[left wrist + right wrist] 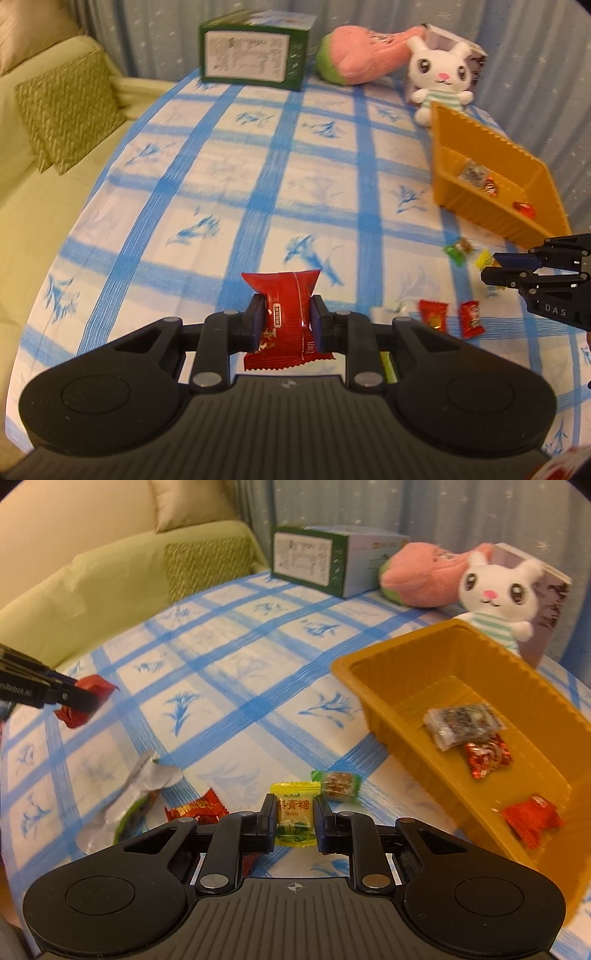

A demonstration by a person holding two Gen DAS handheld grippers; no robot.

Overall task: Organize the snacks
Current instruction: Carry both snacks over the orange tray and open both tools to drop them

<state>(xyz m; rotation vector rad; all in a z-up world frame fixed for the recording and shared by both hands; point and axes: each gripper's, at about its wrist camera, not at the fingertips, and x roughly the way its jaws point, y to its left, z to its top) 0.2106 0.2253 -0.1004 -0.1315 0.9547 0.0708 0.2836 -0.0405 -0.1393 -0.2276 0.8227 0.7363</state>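
My left gripper [288,325] is shut on a red snack packet [284,314] and holds it above the blue-checked tablecloth; it also shows in the right wrist view [83,701]. My right gripper [295,819] is shut on a yellow candy [295,818], just left of the orange tray [369,686]. The tray holds a silver packet [461,723], a red-gold candy [487,758] and a red packet [532,819]. A green candy [338,786], a red candy [195,806] and a torn white wrapper [144,786] lie on the cloth near my right gripper.
At the table's far edge stand a green box [255,55], a pink plush [362,51] and a white bunny plush [441,81] in front of a small box. A green sofa with a cushion [62,110] is to the left. Two red candies [450,315] lie at the right.
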